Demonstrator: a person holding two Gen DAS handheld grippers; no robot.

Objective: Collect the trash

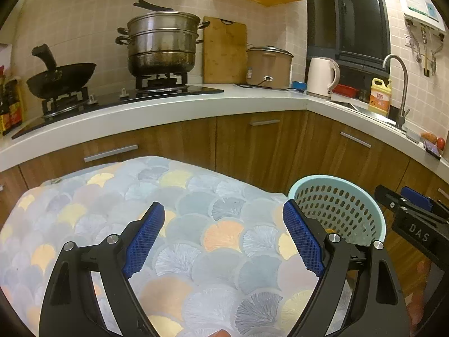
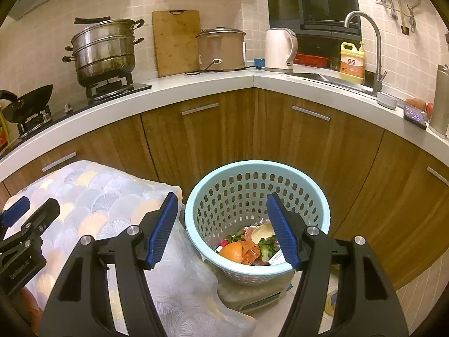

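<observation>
Far left, a wok [image 1: 60, 80] and a stacked steamer pot [image 1: 162, 43] sit on the stove, up on the bench [image 1: 168, 106] — well apart from the work below.

Left tool [image 1: 224, 236] hovers over a surface covered in a fan-pattern cloth [image 1: 118, 196], jaws wide apart w/ nothing between them. No trash shows on the cloth in either view, so this tool has nothing obvious to take.

Just right of the cloth stands the pale blue perforated basket [image 2: 207, 196], perched on what looks like a container lying on the floor. The trash [image 2: 247, 248] — orange peel, greens, wrappers, a paper slip — lies at the bottom inside it.

Right tool [image 2: 221, 230] hangs above the basket opening, jaws parted and empty, right finger over the inner rim.

Risks, as I judge them:
- Basket's footing looks unsteady; a nudge on the rim from either tool could tip it and spill the contents.
- Right finger sits close to the wall — dropping straight down may catch the rim.
- The two tools are near each other beside the basket; they could clash if both move inward.
- If more trash remains elsewhere, I can't tell from here.
</observation>
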